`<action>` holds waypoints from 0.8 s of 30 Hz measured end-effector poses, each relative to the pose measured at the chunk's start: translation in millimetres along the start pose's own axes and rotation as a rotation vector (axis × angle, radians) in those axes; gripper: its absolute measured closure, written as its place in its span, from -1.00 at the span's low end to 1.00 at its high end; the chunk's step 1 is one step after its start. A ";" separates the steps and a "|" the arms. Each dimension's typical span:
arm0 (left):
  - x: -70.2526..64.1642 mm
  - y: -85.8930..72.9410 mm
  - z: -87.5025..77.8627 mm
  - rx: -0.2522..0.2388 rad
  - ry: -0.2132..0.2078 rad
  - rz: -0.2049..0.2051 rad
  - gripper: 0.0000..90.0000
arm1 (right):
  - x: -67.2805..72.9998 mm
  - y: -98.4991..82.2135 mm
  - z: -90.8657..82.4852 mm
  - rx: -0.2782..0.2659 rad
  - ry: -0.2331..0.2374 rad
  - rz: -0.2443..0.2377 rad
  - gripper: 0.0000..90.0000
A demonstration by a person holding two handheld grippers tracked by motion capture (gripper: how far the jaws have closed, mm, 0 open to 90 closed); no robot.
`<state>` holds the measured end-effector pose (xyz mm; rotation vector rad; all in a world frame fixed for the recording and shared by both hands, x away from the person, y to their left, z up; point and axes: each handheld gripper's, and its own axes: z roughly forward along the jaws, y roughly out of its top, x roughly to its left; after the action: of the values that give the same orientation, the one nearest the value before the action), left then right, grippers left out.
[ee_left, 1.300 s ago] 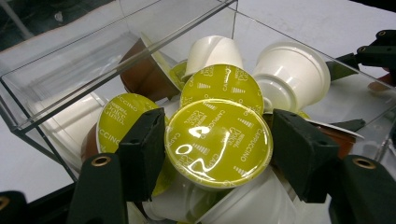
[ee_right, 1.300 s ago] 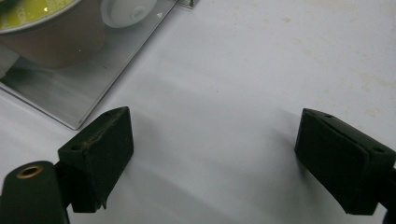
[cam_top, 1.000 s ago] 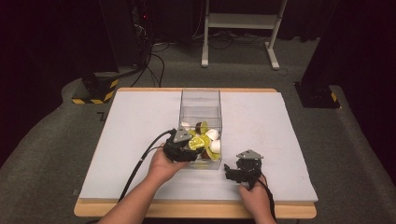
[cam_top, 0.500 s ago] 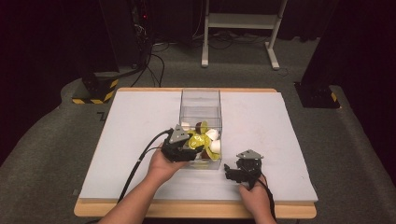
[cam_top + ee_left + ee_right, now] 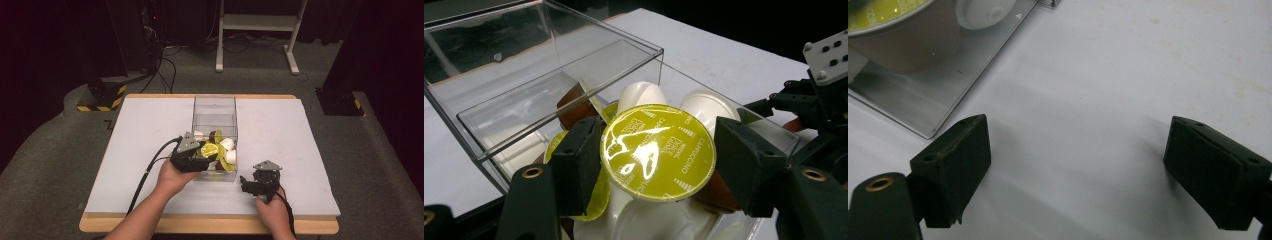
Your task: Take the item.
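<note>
Yellow-lidded capsule (image 5: 658, 150) is pinched by the left gripper (image 5: 656, 167) above the clear box (image 5: 215, 117) near the table's (image 5: 300, 130) front edge, while the right gripper (image 5: 1075, 175) is held spread.

Lab: equipment rack (image 5: 145, 30), floor cables (image 5: 165, 60)
</note>
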<state>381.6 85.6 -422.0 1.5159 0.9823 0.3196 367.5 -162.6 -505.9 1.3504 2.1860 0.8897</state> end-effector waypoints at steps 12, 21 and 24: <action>-3.9 7.3 -3.9 -0.028 -0.019 0.005 -0.17 | -0.1 0.0 0.0 0.000 0.000 0.000 -0.74; -5.7 11.2 -6.0 -0.047 -0.026 0.004 -0.17 | -0.1 0.0 0.0 0.000 0.000 -0.003 -0.74; -5.7 11.7 -6.4 -0.050 -0.030 0.003 -0.17 | 0.0 0.0 0.0 0.000 0.000 0.000 -0.74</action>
<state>378.3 87.0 -408.0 1.4732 0.9423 0.3207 367.4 -162.6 -505.9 1.3502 2.1859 0.8898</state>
